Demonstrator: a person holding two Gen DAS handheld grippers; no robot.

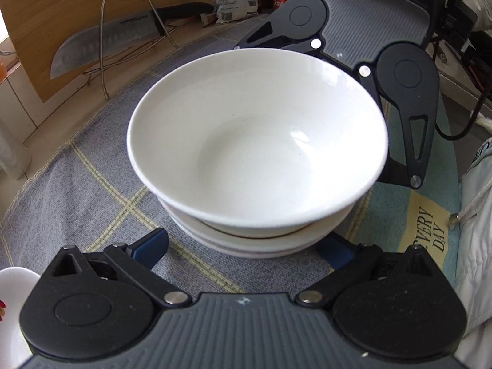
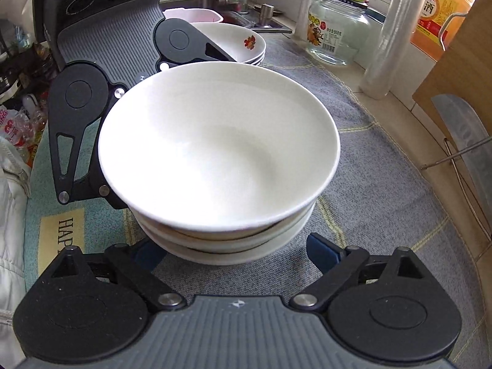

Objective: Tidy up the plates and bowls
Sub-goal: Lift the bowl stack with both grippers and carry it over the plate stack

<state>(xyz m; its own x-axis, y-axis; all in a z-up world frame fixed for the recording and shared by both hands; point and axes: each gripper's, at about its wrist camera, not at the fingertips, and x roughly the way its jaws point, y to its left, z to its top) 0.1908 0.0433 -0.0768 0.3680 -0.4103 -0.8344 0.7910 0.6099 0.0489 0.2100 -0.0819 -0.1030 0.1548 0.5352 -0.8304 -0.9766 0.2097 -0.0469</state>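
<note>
Three white bowls (image 1: 256,141) sit nested in one stack straight ahead of the left tool (image 1: 243,247) in the left wrist view, on a grey checked cloth (image 1: 92,172) that covers the surface. That tool's jaws stand wide, one blue pad (image 1: 150,246) clear of the stack on the left side, the other pad partly hidden under the lowest bowl's rim; whether it touches cannot be told, and nothing is clamped. Beyond the stack the right tool (image 1: 344,58) faces back, its two black arms spread around the far side of the bowls. Past the left tool's left finger, a knife (image 1: 104,46) rests in a wire rack against a wooden board (image 1: 61,9). A white dish edge (image 1: 12,304) shows at the near left corner. In the right wrist view the same stack (image 2: 218,144) lies directly in front of the right tool (image 2: 236,253), between its spread fingers; its jaws are wide apart, with the right pad (image 2: 323,253) standing free of the stack and the left pad tucked below the rim, contact unclear. The left tool (image 2: 123,70) reaches in from the far side. Farther off behind it stands a second stack of bowls with a red flower print (image 2: 246,46), and off to the right a glass jar (image 2: 335,33).
</note>
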